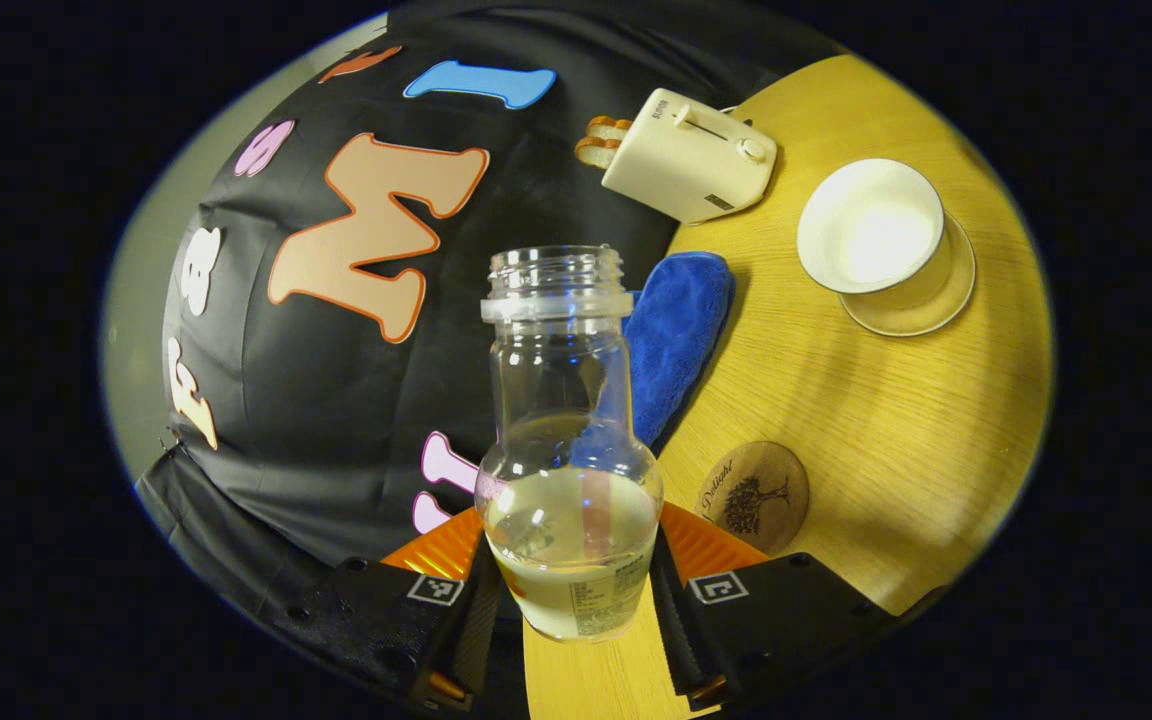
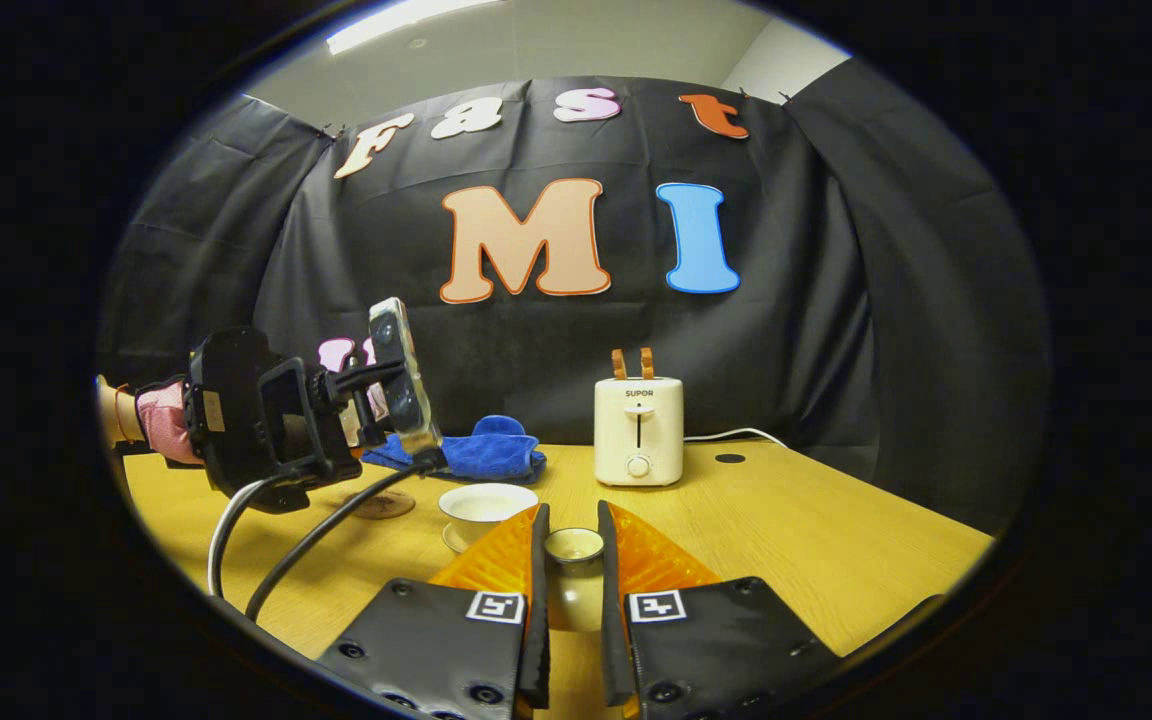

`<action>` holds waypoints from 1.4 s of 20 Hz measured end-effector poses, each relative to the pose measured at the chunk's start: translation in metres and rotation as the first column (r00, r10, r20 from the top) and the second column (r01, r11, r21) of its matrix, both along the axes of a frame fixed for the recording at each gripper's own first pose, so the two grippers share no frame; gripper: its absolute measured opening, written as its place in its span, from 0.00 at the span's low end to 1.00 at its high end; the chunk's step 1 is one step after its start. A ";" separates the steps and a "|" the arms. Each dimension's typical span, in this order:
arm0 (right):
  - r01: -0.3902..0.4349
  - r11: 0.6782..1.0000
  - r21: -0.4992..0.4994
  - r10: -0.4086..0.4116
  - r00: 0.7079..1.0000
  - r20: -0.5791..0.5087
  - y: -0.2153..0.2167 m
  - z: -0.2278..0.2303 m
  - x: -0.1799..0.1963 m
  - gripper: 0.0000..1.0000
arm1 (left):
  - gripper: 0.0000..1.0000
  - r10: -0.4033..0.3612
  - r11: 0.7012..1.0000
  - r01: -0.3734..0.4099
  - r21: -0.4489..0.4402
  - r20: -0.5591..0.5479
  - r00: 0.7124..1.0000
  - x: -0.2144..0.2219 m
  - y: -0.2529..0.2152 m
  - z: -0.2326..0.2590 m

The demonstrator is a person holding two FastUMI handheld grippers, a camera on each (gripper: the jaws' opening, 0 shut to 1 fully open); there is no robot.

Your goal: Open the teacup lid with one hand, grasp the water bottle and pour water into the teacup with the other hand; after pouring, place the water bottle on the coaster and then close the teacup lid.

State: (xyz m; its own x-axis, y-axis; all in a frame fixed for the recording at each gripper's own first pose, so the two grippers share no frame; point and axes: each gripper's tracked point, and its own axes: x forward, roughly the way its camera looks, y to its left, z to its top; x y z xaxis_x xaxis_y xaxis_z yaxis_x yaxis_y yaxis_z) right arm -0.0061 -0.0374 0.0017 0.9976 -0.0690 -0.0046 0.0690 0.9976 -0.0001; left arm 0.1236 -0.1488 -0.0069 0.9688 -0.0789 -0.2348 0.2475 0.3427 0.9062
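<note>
My left gripper [image 1: 571, 590] is shut on a clear uncapped water bottle [image 1: 568, 420], water filling its lower part. It is tilted relative to the table, its mouth apart from the cup. The open white teacup [image 1: 871, 225] sits on its saucer [image 1: 921, 300] up to the right, and the round brown coaster [image 1: 754, 497] lies near the bottle's base. In the right gripper view my right gripper [image 2: 572, 535] is shut on the small lid [image 2: 574, 548], held above the table just in front of the teacup [image 2: 486, 503]. The left gripper's body [image 2: 266, 425] hovers at the left, over the coaster [image 2: 383, 505].
A cream toaster [image 2: 639, 430] with bread in its slots stands at the back of the wooden table [image 2: 786, 540], and a blue cloth [image 2: 481, 450] lies to its left. A hand in a pink sleeve [image 2: 161, 420] holds the left gripper, with cables [image 2: 316, 540] hanging from it.
</note>
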 end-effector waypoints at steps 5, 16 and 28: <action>0.044 0.999 -0.001 -0.044 0.999 0.001 -0.021 0.000 -0.001 0.24 | 0.66 -0.035 0.995 0.034 0.095 0.015 0.999 -0.001 -0.014 -0.002; 0.072 0.997 -0.002 -0.072 0.997 0.003 -0.034 0.001 -0.002 0.24 | 0.67 -0.065 0.944 0.044 0.326 0.055 0.996 0.006 -0.022 0.001; 0.080 0.997 -0.003 -0.080 0.997 0.005 -0.037 0.002 -0.002 0.24 | 0.67 -0.104 0.880 0.068 0.470 0.050 0.993 0.003 -0.028 0.001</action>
